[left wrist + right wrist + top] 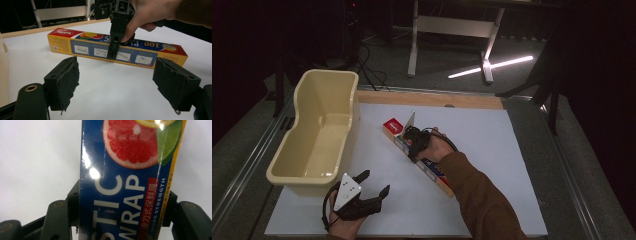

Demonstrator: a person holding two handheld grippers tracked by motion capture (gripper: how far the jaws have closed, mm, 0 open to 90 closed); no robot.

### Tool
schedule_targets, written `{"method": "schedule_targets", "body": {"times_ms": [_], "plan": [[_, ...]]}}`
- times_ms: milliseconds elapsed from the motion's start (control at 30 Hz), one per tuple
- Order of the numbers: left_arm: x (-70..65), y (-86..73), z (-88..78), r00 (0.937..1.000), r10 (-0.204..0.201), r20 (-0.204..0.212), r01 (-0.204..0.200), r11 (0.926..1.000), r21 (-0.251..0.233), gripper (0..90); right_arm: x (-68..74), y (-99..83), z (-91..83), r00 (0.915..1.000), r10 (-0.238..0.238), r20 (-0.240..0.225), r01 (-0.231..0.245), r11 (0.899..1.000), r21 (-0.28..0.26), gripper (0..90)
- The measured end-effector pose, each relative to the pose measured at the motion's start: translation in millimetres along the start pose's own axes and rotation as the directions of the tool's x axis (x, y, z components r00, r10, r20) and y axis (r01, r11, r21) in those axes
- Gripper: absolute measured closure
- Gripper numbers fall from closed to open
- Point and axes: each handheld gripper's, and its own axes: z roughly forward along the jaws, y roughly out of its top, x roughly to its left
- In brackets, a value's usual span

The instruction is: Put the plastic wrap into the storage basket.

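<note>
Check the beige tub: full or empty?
Empty. The high view shows the beige tub's bare inside down to the floor; the plastic wrap box lies outside on the table.

Glossy printed cardboard plastic-wrap box (125, 180), smooth cream plastic tub (319, 130), matt white tabletop (492, 145), frayed black finger padding.

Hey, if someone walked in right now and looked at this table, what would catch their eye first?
Probably the long plastic wrap box, bright blue, yellow and red, lying diagonally mid-table with the right gripper straddling it, a jaw at each long side. Next, the big cream tub at the table's left edge. The left gripper rests near the front edge beside the tub, its jaws wide open.
</note>
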Motion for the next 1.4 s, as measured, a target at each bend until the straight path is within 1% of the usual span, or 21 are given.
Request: {"method": "schedule_targets", "body": {"times_ms": [233, 367, 433, 633, 667, 700, 800, 867, 933, 1000, 1033, 1167, 1200, 1233, 1267, 1333, 1400], "plan": [[-0.4, 0.0, -0.1, 1.0000, 0.003, 0.001, -0.003, 1.0000, 0.000, 21.0, 1.9, -1.2, -4.1, 0.9994, 0.022, -0.028, -0.022, 0.999, -0.022, 41.7], [-0.8, 0.0, -0.6, 1.0000, 0.004, 0.000, -0.004, 1.0000, -0.002, 21.0, 2.1, -1.4, -10.3, 0.9973, 0.042, -0.060, -0.045, 0.998, -0.054, 41.6], [-0.8, 0.0, -0.7, 1.0000, 0.004, 0.000, -0.004, 1.0000, -0.002, 21.0, 2.0, -1.9, -13.5, 0.9961, 0.041, -0.077, -0.047, 0.997, -0.067, 41.6], [-2.2, -0.1, -0.1, 0.9999, 0.010, 0.001, -0.010, 0.9999, 0.002, 21.0, 3.2, -2.6, -23.8, 0.9875, 0.074, -0.139, -0.090, 0.990, -0.111, 41.6], [-2.4, -0.1, -0.1, 0.9999, 0.011, 0.003, -0.011, 0.9999, 0.002, 21.0, 2.8, -2.8, -25.6, 0.9874, 0.070, -0.142, -0.087, 0.989, -0.123, 41.7], [-2.6, -0.2, 0.1, 0.9999, 0.011, 0.003, -0.011, 0.9999, 0.002, 21.0, 3.4, -2.6, -27.6, 0.9858, 0.082, -0.147, -0.101, 0.987, -0.128, 41.7], [-3.0, -0.4, 0.4, 0.9999, 0.013, 0.004, -0.013, 0.9999, 0.003, 21.0, 0.6, -3.2, -34.2, 0.9827, 0.088, -0.163, -0.115, 0.979, -0.169, 41.7], [-3.6, -0.4, 0.5, 0.9999, 0.013, 0.005, -0.013, 0.9999, 0.002, 21.0, -1.6, -3.5, -39.2, 0.9788, 0.103, -0.177, -0.139, 0.969, -0.205, 41.7], [-3.8, -0.5, 0.6, 0.9999, 0.015, 0.007, -0.015, 0.9999, 0.004, 21.0, -3.0, -3.8, -44.9, 0.9793, 0.115, -0.167, -0.155, 0.955, -0.251, 41.7], [-4.1, -0.7, 1.1, 0.9999, 0.014, 0.008, -0.014, 0.9999, 0.006, 21.0, -5.0, -3.7, -50.3, 0.9770, 0.127, -0.171, -0.173, 0.943, -0.284, 41.7], [-4.2, -0.7, 1.1, 0.9999, 0.014, 0.008, -0.014, 0.9999, 0.006, 21.0, -6.0, -3.4, -53.4, 0.9737, 0.139, -0.181, -0.189, 0.936, -0.298, 41.8], [-4.8, -0.6, 1.2, 0.9998, 0.015, 0.010, -0.016, 0.9999, 0.004, 21.0, -8.8, -1.7, -62.9, 0.9671, 0.157, -0.200, -0.219, 0.913, -0.343, 41.8], [-4.8, -0.7, 1.2, 0.9998, 0.015, 0.010, -0.016, 0.9999, 0.004, 21.0, -9.1, -0.9, -66.4, 0.9643, 0.166, -0.206, -0.233, 0.902, -0.362, 41.8], [-4.7, -0.7, 1.2, 0.9998, 0.016, 0.010, -0.016, 0.9999, 0.005, 21.0, -9.5, -0.4, -68.3, 0.9632, 0.170, -0.208, -0.239, 0.895, -0.376, 41.8], [-4.6, -0.7, 1.2, 0.9998, 0.015, 0.010, -0.015, 0.9999, 0.005, 21.0, -10.0, 0.3, -71.2, 0.9596, 0.179, -0.218, -0.253, 0.886, -0.390, 41.7], [-4.4, -0.6, 0.8, 0.9998, 0.015, 0.010, -0.015, 0.9999, 0.004, 21.0, -10.8, 1.4, -77.1, 0.9516, 0.196, -0.236, -0.282, 0.863, -0.419, 41.8], [-4.1, -0.6, 0.4, 0.9999, 0.014, 0.009, -0.014, 0.9999, 0.002, 21.0, -10.5, 3.2, -82.6, 0.9517, 0.206, -0.228, -0.290, 0.846, -0.447, 41.8]]}}
